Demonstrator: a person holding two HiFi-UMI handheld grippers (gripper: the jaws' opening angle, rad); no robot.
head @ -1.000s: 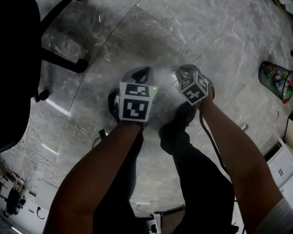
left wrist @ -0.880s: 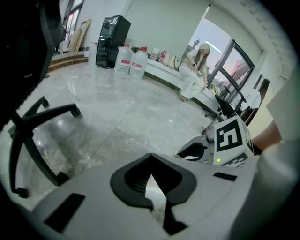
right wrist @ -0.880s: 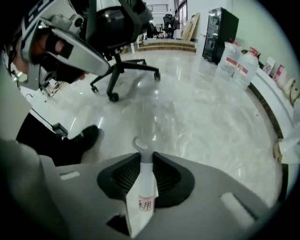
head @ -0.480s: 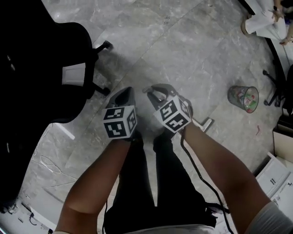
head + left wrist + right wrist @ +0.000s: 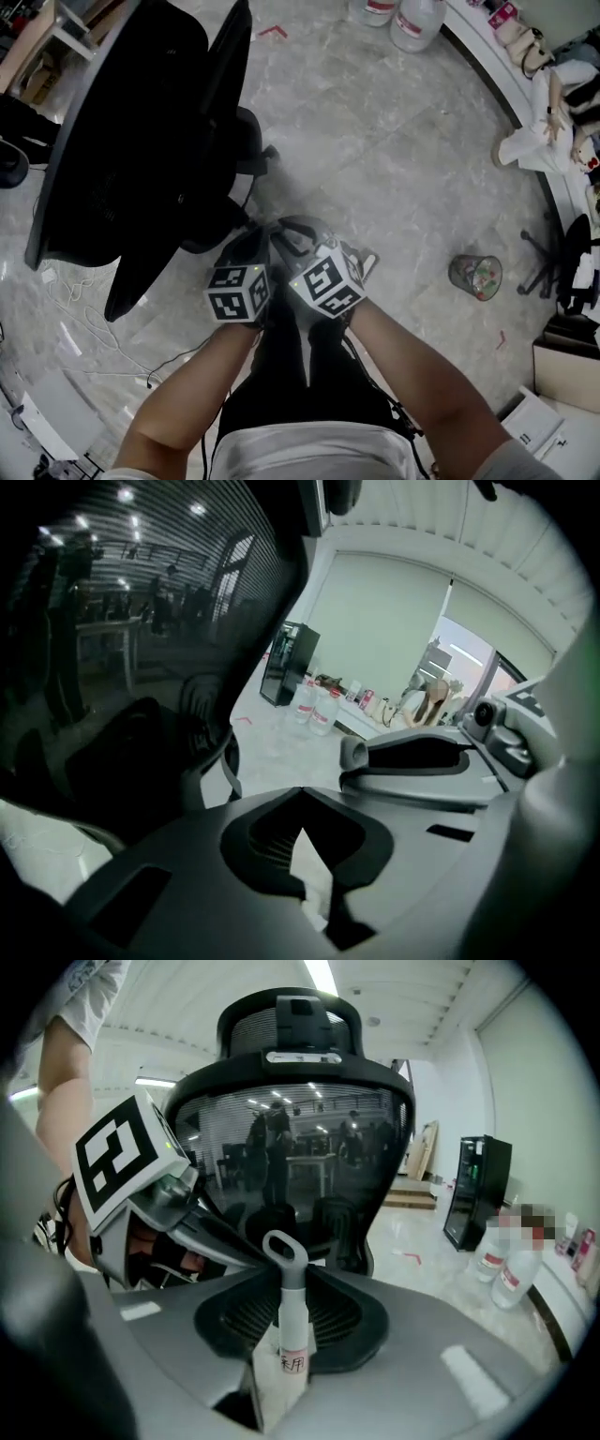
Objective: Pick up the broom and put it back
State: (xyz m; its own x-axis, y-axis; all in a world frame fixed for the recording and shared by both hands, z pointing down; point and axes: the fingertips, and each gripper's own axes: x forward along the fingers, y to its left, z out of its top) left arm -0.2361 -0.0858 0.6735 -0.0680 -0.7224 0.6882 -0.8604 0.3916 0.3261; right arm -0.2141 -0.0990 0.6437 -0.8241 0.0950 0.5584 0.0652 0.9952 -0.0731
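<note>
In the right gripper view a thin white broom handle (image 5: 292,1327) with a grey hanging loop (image 5: 283,1249) stands upright between the jaws, and my right gripper (image 5: 286,1314) is shut on it. A small label is stuck on the handle. The rest of the broom is hidden. My left gripper (image 5: 302,829) has its jaws together with nothing seen in them. In the head view both grippers are held close together in front of the person's legs, the left gripper (image 5: 249,242) beside the right gripper (image 5: 298,232).
A black mesh office chair (image 5: 141,141) stands right in front and to the left, filling the right gripper view (image 5: 291,1129). A small wire waste bin (image 5: 475,277) sits on the marble floor at right. Large water bottles (image 5: 417,23) and a black cabinet (image 5: 478,1194) are farther off. Cables (image 5: 84,300) lie at left.
The head view has swung up and round: the chair now fills the left, bottles and a counter show at the top. The two grippers have drawn closer together.
</note>
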